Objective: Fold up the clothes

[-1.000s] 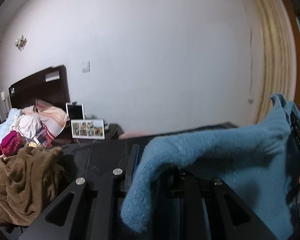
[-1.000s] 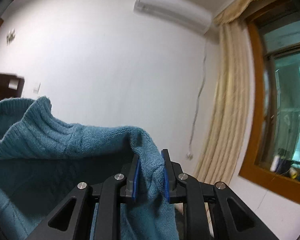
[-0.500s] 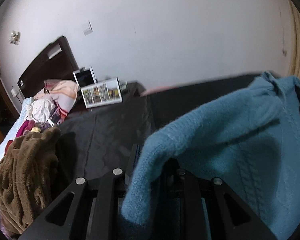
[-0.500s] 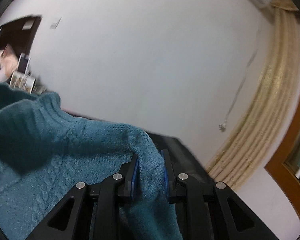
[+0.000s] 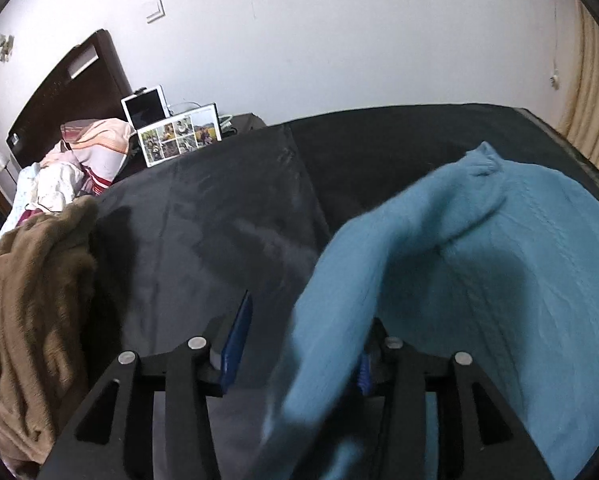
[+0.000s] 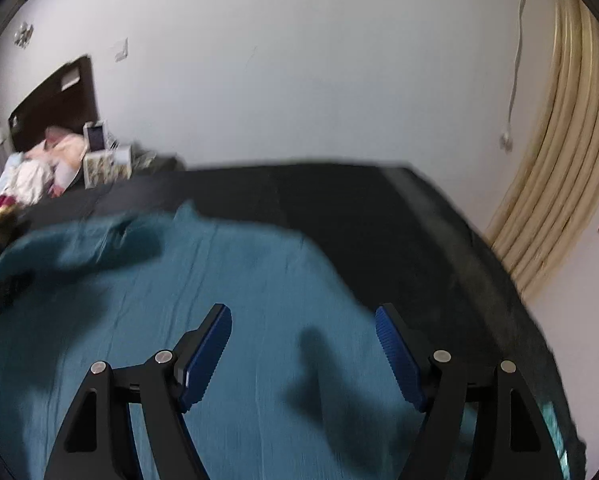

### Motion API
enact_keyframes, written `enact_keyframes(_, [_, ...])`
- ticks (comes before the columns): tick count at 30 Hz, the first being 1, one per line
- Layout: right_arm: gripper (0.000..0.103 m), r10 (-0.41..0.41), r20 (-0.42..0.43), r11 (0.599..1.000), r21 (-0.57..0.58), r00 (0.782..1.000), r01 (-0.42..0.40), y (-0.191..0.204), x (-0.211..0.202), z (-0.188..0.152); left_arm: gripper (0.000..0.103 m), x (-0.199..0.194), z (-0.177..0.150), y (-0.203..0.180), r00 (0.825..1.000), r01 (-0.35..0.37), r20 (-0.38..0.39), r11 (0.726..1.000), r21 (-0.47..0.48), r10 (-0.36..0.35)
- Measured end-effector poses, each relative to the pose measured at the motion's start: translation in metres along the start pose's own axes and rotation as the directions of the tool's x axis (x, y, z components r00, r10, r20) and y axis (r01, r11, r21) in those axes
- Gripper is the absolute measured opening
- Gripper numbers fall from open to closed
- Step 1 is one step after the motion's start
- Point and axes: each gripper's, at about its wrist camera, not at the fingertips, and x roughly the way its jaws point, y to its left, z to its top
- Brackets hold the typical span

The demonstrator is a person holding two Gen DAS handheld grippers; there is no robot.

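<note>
Change: Half a second ago my right gripper (image 6: 303,356) pinched a fold of the blue sweater (image 6: 203,304); its fingers now stand spread with nothing between them, and the sweater has dropped onto the black table cover (image 6: 419,232).
Left gripper (image 5: 299,344): I see its fingers parted too, but a sleeve of the sweater (image 5: 499,264) drapes over the right-hand one, lower centre of the frame.
Left pad (image 5: 235,340): bare, blue, clear of the cloth.
Sweater: in the right wrist view it lies spread across the lower left and centre; in the left wrist view it fills the right side.
Brown blanket (image 5: 23,312): heaped at the left edge of the left wrist view.
Background: photo collage (image 5: 179,138) and tablet (image 5: 145,106) propped at upper left, pillows (image 5: 95,148) beside them, dark headboard (image 5: 67,92) behind.
Curtain (image 6: 559,168): beige folds at the right edge of the right wrist view.
</note>
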Motion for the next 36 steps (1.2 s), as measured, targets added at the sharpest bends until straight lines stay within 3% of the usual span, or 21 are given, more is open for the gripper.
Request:
enact_keyframes(6, [0.076,0.004,-0.093,0.999,0.037,0.996,0.000,-0.008,0.009,-0.041,0.051,-0.043,-0.046,0.022,0.999,0.031,-0.007,0.999,0.015,-0.031])
enact_keyframes(10, [0.076,-0.032,-0.147,0.997,0.069,0.989,0.042,-0.016,0.018,-0.057,0.057,-0.055,-0.083,0.012,1.000,0.013,-0.020,0.995,0.102,-0.011])
enact_keyframes(15, [0.084,-0.090,-0.139,0.992,0.078,0.986,0.102,-0.018,0.041,-0.044,0.061,-0.047,-0.110,-0.012,0.992,-0.125,0.030,0.973,0.193,0.121])
enact_keyframes(22, [0.087,-0.132,-0.145,0.986,0.081,0.981,0.145,-0.042,0.083,-0.002,0.065,-0.028,-0.095,0.015,0.976,-0.216,0.029,0.967,0.136,0.214])
enact_keyframes(27, [0.087,-0.177,-0.137,0.982,0.041,0.975,0.184,-0.050,0.111,0.026,0.066,-0.005,-0.076,0.032,0.943,-0.331,0.041,0.924,0.190,0.330])
enact_keyframes(29, [0.088,-0.187,-0.129,0.982,0.011,0.974,0.190,-0.051,0.120,0.035,0.067,0.006,-0.063,0.046,0.937,-0.347,0.019,0.919,0.189,0.349])
enact_keyframes(34, [0.088,-0.162,-0.111,0.987,-0.014,0.981,0.161,-0.056,0.111,0.031,0.067,0.015,-0.031,0.065,0.942,-0.323,-0.029,0.926,0.194,0.335])
enact_keyframes(36, [0.088,-0.134,-0.074,0.991,-0.031,0.988,0.132,-0.052,0.086,0.021,0.067,0.007,-0.020,0.073,0.956,-0.282,-0.034,0.942,0.182,0.293])
